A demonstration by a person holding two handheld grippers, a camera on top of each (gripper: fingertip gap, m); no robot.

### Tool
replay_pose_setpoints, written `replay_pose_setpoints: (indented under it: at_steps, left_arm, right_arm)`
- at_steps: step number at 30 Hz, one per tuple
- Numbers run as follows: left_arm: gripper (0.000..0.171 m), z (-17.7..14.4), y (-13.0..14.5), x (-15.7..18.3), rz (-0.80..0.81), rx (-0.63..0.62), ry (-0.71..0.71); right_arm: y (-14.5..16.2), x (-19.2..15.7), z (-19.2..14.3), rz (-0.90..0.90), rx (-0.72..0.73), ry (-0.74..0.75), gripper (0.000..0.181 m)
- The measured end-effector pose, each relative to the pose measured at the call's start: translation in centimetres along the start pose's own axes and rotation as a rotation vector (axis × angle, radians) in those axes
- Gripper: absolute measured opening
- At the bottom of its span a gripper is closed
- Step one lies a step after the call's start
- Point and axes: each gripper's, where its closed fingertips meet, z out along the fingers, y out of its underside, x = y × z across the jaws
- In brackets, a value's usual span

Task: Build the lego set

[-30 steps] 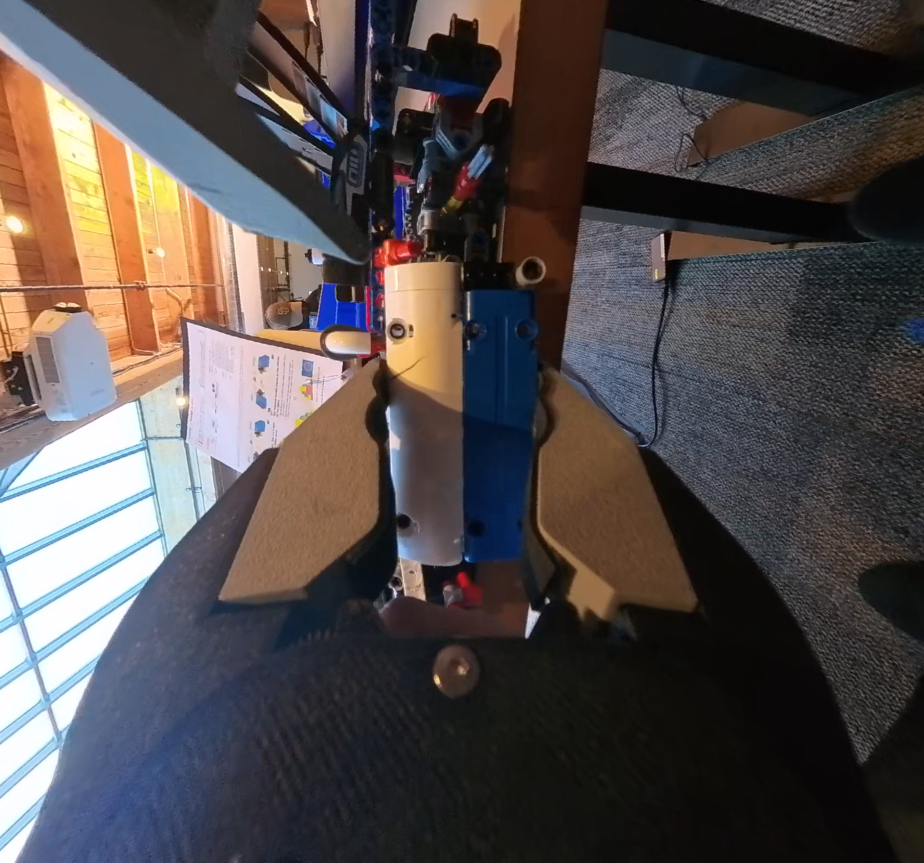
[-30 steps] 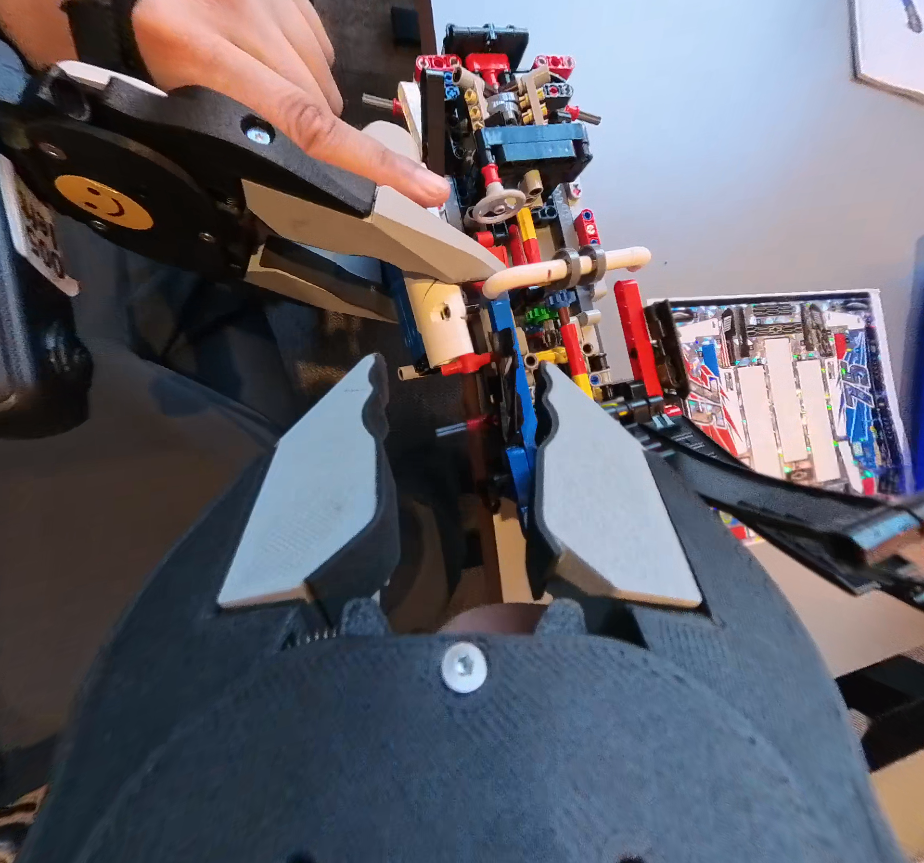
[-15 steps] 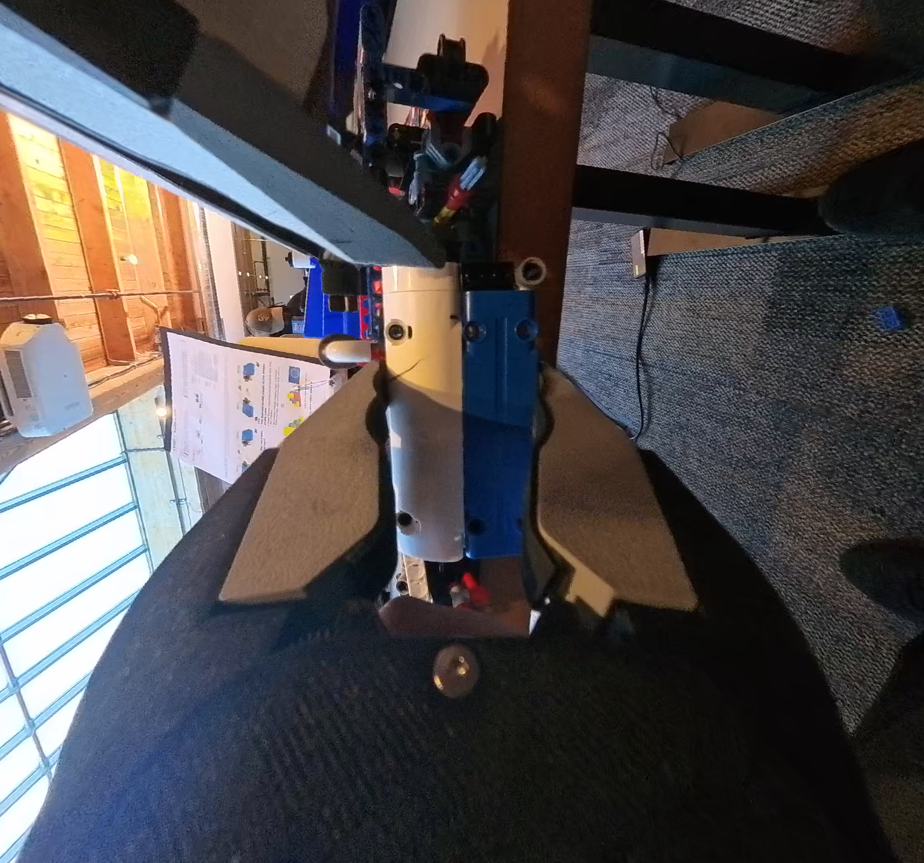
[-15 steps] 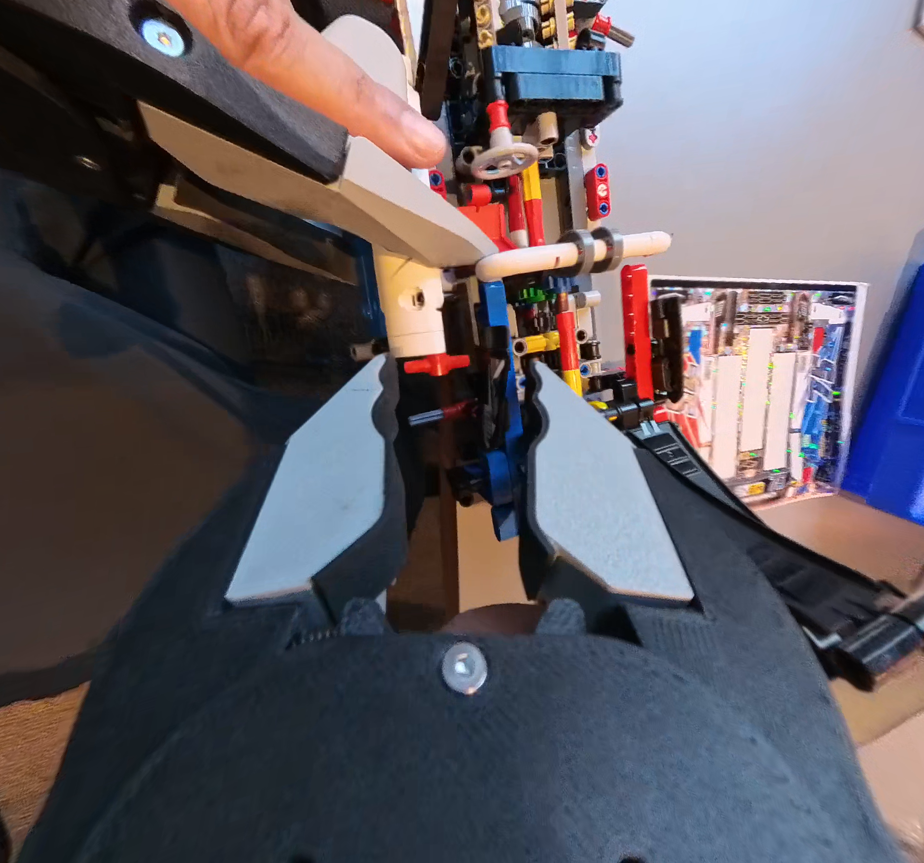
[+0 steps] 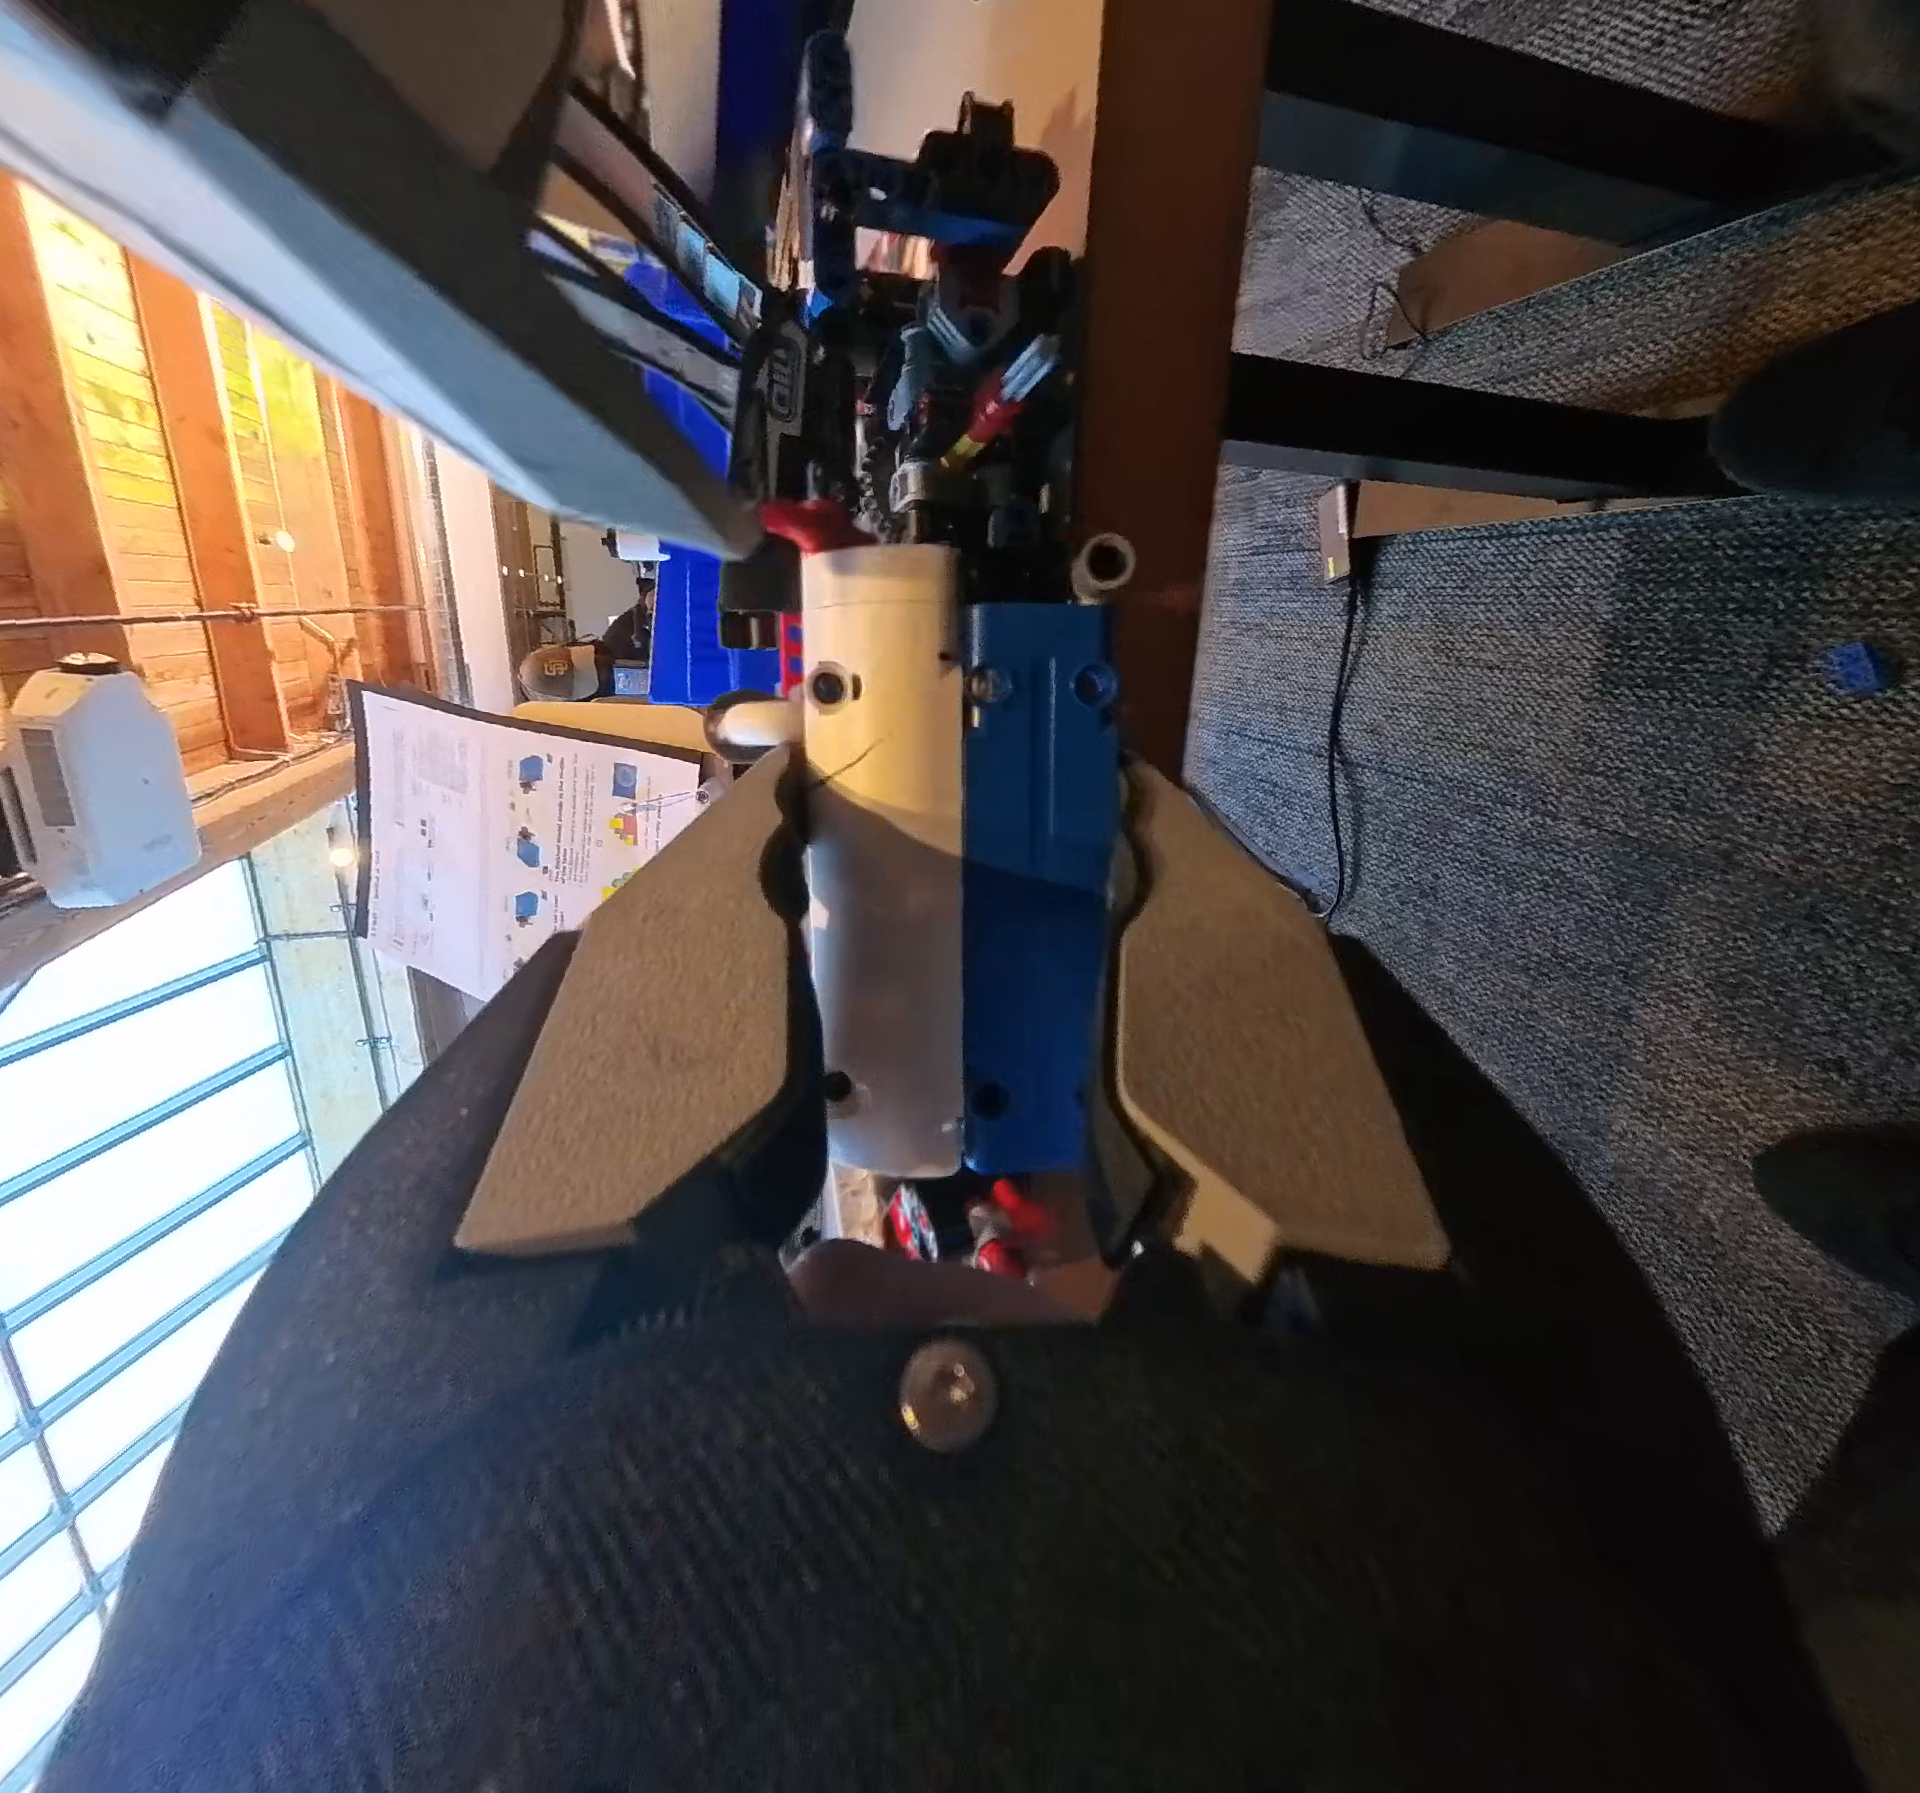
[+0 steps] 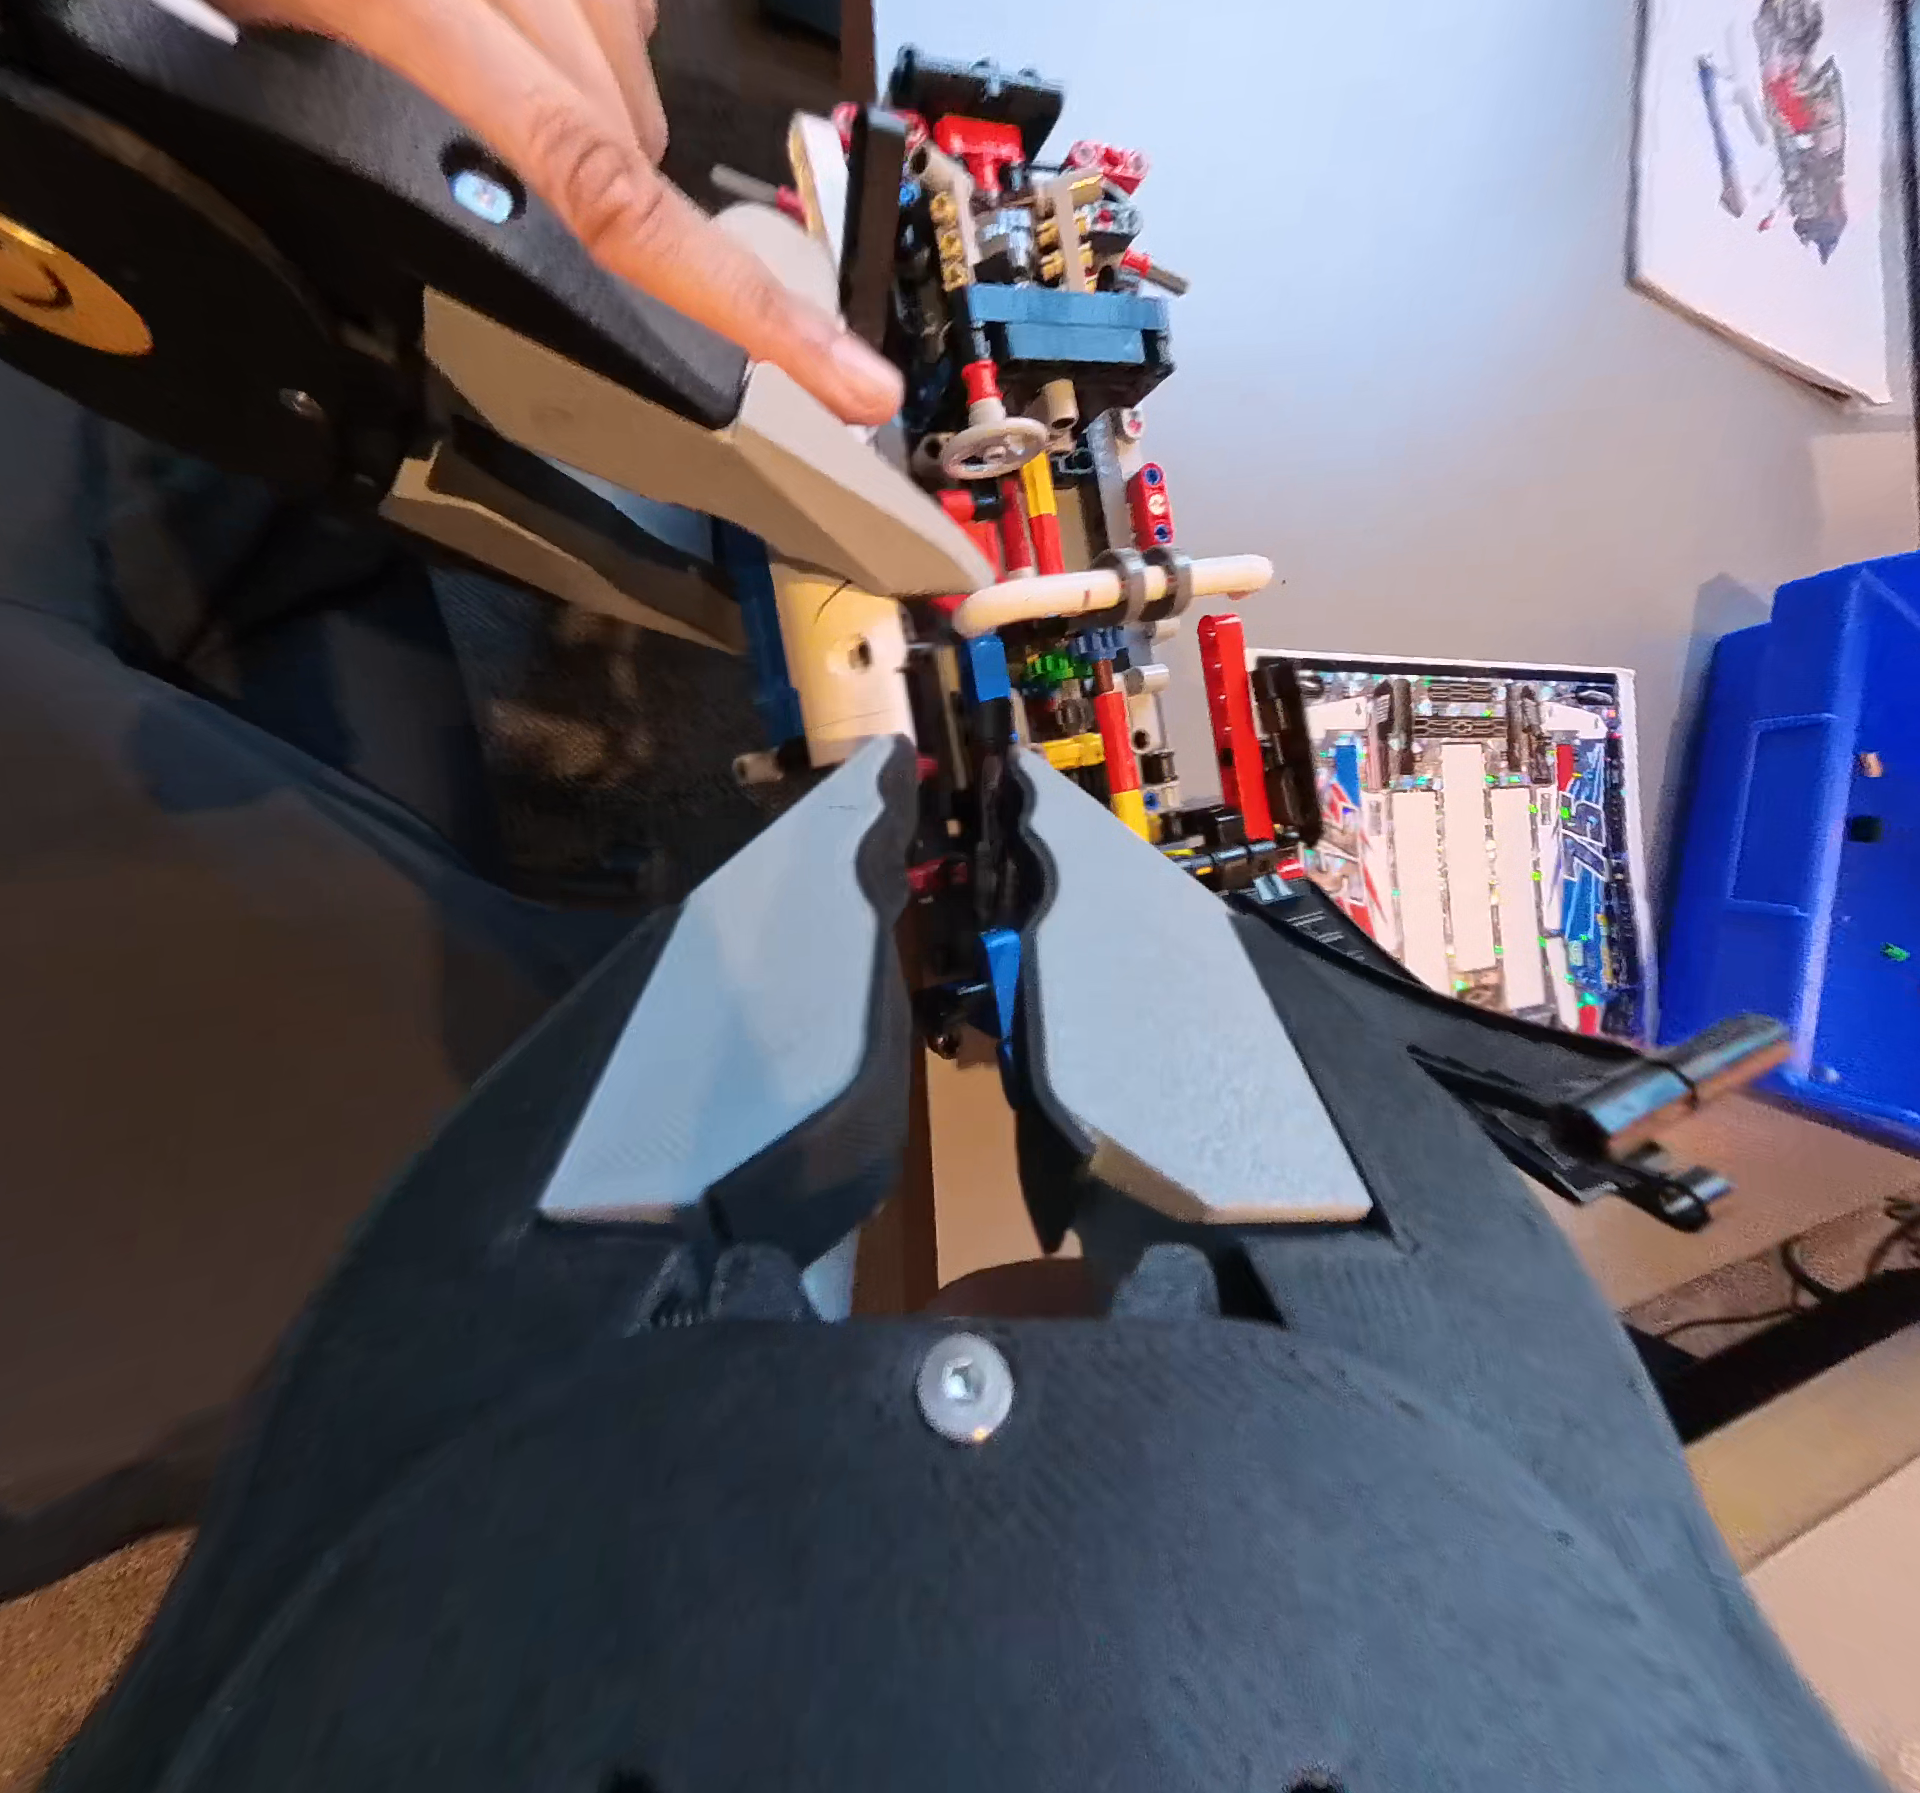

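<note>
Right gripper (image 6: 966,808) just went from spread fingers to pinching the lego car's (image 6: 1039,455) blue edge; left gripper (image 5: 961,808) still clamps its white-and-blue body, so probably seating a piece.

The lego model (image 5: 961,870) is glossy smooth plastic, white and blue panels catching the light. Left gripper (image 5: 956,922) has matt, slightly grainy pale pads on a rough black printed body, with a shiny metal screw (image 5: 948,1394) at 6 o'clock. Carpet (image 5: 1621,808) at 3 o'clock looks coarse woven cloth. Table edge (image 5: 1153,289) is smooth brown wood. Blue bin (image 6: 1808,829) at 3 o'clock in the right wrist view is semi-gloss plastic.
</note>
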Motion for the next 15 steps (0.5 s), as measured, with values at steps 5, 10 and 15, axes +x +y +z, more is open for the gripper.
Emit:
replay_pose_setpoints:
  at_steps: [5,10,15]
  left_arm:
    - [0.055,-0.1,0.1,-0.2,-0.008,-0.002,-0.015]
    - [0.055,-0.5,-0.6,-0.9,0.053,0.036,-0.089]
    - [0.055,-0.7,-0.8,-0.9,0.052,0.047,-0.102]
  right_arm:
    - [-0.2,-0.3,-1.0,0.011,0.025,0.024,0.046]
    - [-0.2,-0.7,-2.3,0.034,0.113,0.109,0.019]
    - [-1.2,-1.9,-3.4,-0.004,0.257,0.195,0.015]
